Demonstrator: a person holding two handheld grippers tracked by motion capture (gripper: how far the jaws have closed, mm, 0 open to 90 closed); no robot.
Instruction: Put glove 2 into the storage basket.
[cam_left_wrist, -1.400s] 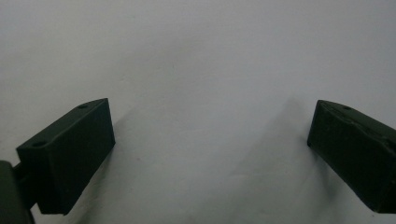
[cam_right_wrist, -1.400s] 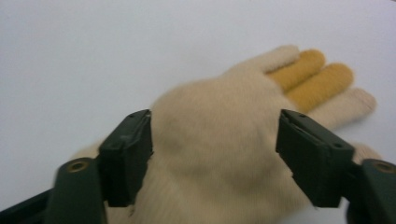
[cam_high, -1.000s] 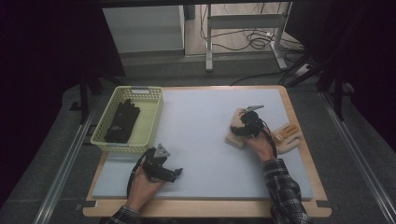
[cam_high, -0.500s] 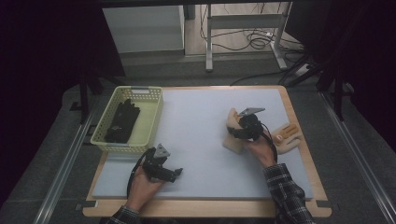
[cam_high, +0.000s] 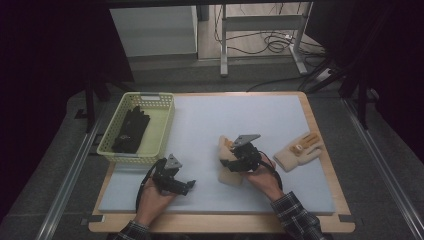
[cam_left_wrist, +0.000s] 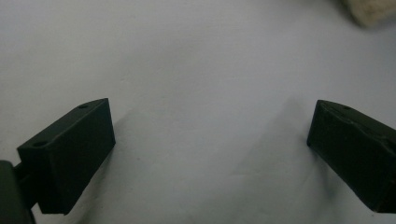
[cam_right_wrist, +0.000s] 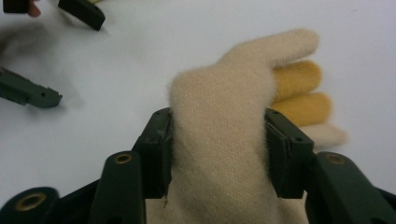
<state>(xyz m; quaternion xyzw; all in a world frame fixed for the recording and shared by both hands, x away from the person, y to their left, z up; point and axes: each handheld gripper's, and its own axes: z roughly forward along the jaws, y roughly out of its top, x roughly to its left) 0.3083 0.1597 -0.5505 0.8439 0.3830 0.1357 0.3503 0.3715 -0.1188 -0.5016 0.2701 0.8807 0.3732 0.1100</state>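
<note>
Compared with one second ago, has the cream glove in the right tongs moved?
Yes. The cream glove, gripped by the right tongs, has moved left, away from the other glove lying near the table's right edge.

A cream knitted glove with yellow fingers (cam_right_wrist: 224, 154) sits between black jaws. Its cream-and-yellow twin glove (cam_high: 299, 149) lies right. Far left, a pale yellow-green lattice basket (cam_high: 162, 131) holds black gloves (cam_high: 131, 129) on the light grey mat (cam_high: 250, 115).
</note>
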